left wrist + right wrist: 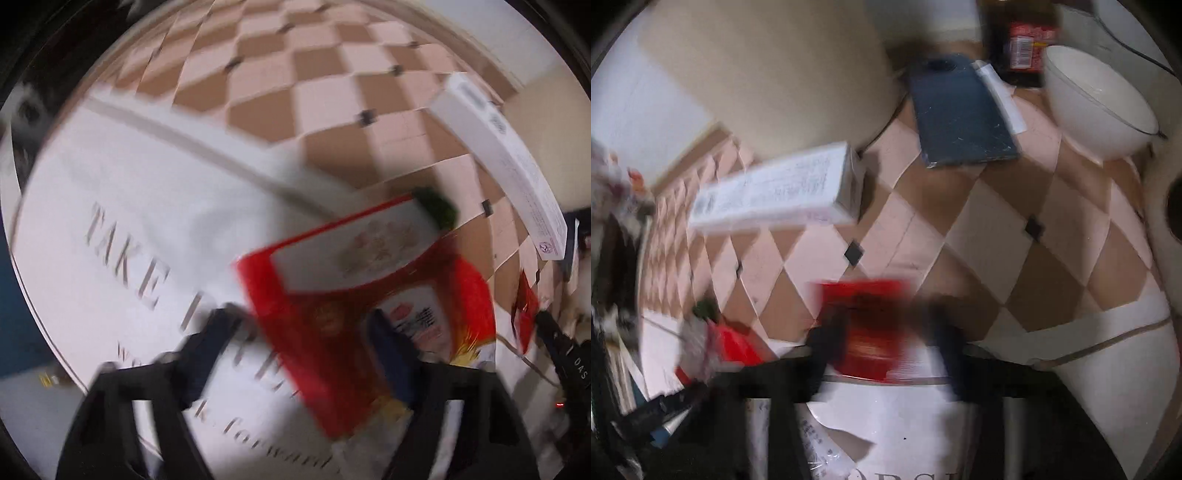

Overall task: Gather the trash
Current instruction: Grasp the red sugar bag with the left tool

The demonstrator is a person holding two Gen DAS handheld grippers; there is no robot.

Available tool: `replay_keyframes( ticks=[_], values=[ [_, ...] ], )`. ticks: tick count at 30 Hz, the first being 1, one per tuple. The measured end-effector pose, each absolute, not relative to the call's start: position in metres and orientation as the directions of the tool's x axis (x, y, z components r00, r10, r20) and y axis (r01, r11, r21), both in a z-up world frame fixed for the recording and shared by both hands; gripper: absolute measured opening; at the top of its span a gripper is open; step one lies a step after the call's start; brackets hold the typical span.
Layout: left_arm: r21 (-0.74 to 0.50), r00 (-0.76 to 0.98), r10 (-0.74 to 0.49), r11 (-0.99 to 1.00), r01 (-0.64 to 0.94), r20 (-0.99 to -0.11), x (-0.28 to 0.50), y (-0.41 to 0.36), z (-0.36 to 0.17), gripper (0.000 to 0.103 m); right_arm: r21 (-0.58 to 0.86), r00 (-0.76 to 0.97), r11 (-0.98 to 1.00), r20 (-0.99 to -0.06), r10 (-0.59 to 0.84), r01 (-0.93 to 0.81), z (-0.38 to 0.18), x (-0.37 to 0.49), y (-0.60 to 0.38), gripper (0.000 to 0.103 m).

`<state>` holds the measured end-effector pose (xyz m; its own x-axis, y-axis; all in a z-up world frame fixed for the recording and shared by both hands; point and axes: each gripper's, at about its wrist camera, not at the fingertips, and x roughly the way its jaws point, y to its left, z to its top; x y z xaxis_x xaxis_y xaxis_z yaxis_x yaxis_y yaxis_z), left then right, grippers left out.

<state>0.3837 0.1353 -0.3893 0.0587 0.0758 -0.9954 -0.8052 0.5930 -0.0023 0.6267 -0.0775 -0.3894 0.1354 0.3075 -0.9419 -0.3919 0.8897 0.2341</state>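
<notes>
- While both views are smeared by motion, the layout still reads: a white paper bag (122,206) printed with grey lettering lies on the checkered bench (317,66), and it looks like the place for the trash.
- Left gripper (306,354): its jaws stand apart with a red snack wrapper (332,314) between them, over the bag's printed face. Blur hides whether the pads truly pinch it, so I cannot tell if this is a firm hold.
- Right gripper (882,343): a small red packet (871,325) sits between its jaws, just above the bag's rim (886,380). Here too the smear stops me from saying whether the jaws are closed on it.
- Beyond the bag, well apart from it, a long white carton (775,192) lies on the checker pattern; it is probably the next piece to collect.
- Farther from the bag than the carton are a dark blue board (960,114), a white bowl (1097,103) and a dark bottle (1019,40); these look like kitchen things, not trash.
- To do this step well, I would slow both hands, bring each red piece squarely over the bag's opening, and release only once it is past the rim.
- One risk: the light wrapper may cling to a pad or slide off the bag's flat side instead of dropping in.
</notes>
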Motion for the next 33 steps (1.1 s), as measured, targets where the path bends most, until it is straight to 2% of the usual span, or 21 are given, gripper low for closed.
replay_keyframes(
  ticks=[1,2,4,11,12,14,15,16,17,18,19,20,21,22,23,27,28,30,31,32,33],
  values=[
    [0.050,0.043,0.133,0.623,-0.781,-0.990,0.392,0.130,-0.385,0.029,0.243,0.124,0.884,-0.941,0.315,-0.399,-0.391,0.626,-0.076,0.000],
    [0.063,0.048,0.154,0.642,-0.764,-0.987,0.396,0.128,-0.382,0.004,0.259,0.103,0.880,-0.941,0.324,-0.399,-0.396,0.626,-0.076,0.000],
    [0.068,0.059,0.167,0.663,-0.745,-0.984,0.398,0.130,-0.377,0.000,0.251,0.115,0.877,-0.939,0.323,-0.410,-0.396,0.626,-0.079,0.000],
    [0.134,0.086,0.290,0.660,-0.739,-0.953,0.348,0.162,-0.331,0.000,0.314,0.110,0.865,-0.917,0.383,-0.391,-0.374,0.622,-0.113,0.000],
    [0.096,0.107,0.258,0.666,-0.740,-0.960,0.345,0.164,-0.330,0.000,0.328,0.104,0.860,-0.912,0.396,-0.392,-0.371,0.619,-0.117,0.000],
    [-0.070,0.199,0.116,0.674,-0.735,-0.973,0.338,0.166,-0.338,0.001,0.366,0.068,0.848,-0.904,0.421,-0.385,-0.369,0.613,-0.122,0.000],
    [-0.167,0.242,0.019,0.672,-0.722,-0.970,0.337,0.161,-0.348,0.003,0.402,0.040,0.841,-0.895,0.445,-0.361,-0.371,0.613,-0.122,0.000],
    [-0.243,0.268,-0.066,0.663,-0.708,-0.961,0.338,0.157,-0.358,0.014,0.422,0.025,0.843,-0.890,0.455,-0.334,-0.372,0.614,-0.125,0.001],
    [-0.300,0.276,-0.143,0.646,-0.702,-0.951,0.338,0.152,-0.371,0.034,0.428,0.013,0.843,-0.889,0.457,-0.324,-0.374,0.614,-0.123,0.002],
    [-0.320,0.274,-0.173,0.635,-0.703,-0.946,0.339,0.150,-0.379,0.043,0.426,-0.002,0.846,-0.893,0.449,-0.321,-0.378,0.615,-0.119,0.002],
    [-0.344,0.286,-0.195,0.625,-0.701,-0.938,0.340,0.144,-0.385,0.057,0.416,-0.007,0.852,-0.900,0.437,-0.316,-0.380,0.615,-0.118,0.008],
    [-0.341,0.313,-0.162,0.639,-0.689,-0.936,0.343,0.136,-0.380,0.066,0.412,-0.011,0.856,-0.903,0.430,-0.312,-0.383,0.615,-0.118,0.018],
    [-0.334,0.300,-0.168,0.654,-0.679,-0.939,0.351,0.128,-0.382,0.071,0.413,-0.017,0.857,-0.903,0.429,-0.309,-0.384,0.616,-0.118,0.023],
    [-0.310,0.287,-0.149,0.677,-0.668,-0.946,0.357,0.122,-0.382,0.084,0.407,-0.012,0.859,-0.905,0.424,-0.310,-0.384,0.616,-0.120,0.032],
    [-0.265,0.254,-0.126,0.712,-0.650,-0.959,0.366,0.112,-0.383,0.091,0.395,-0.005,0.864,-0.910,0.415,-0.312,-0.383,0.616,-0.122,0.035],
    [-0.016,0.127,0.064,0.838,-0.545,-0.990,0.396,0.077,-0.393,0.094,0.371,0.015,0.881,-0.920,0.392,-0.295,-0.383,0.622,-0.132,0.035],
    [0.006,0.136,0.093,0.847,-0.532,-0.986,0.399,0.070,-0.391,0.084,0.368,0.018,0.884,-0.921,0.389,-0.287,-0.384,0.624,-0.135,0.035],
    [0.020,0.145,0.116,0.843,-0.538,-0.983,0.400,0.065,-0.382,0.052,0.363,0.022,0.891,-0.924,0.382,-0.272,-0.386,0.629,-0.138,0.035],
    [0.025,0.149,0.124,0.843,-0.537,-0.981,0.401,0.064,-0.378,0.020,0.364,0.023,0.892,-0.923,0.383,-0.268,-0.385,0.631,-0.140,0.035],
    [0.038,0.145,0.136,0.843,-0.537,-0.980,0.401,0.066,-0.375,0.011,0.366,0.025,0.892,-0.922,0.385,-0.264,-0.385,0.633,-0.141,0.035],
    [0.028,0.147,0.126,0.842,-0.539,-0.981,0.400,0.068,-0.373,0.009,0.369,0.025,0.891,-0.921,0.388,-0.264,-0.385,0.635,-0.139,0.035]
  ],
)
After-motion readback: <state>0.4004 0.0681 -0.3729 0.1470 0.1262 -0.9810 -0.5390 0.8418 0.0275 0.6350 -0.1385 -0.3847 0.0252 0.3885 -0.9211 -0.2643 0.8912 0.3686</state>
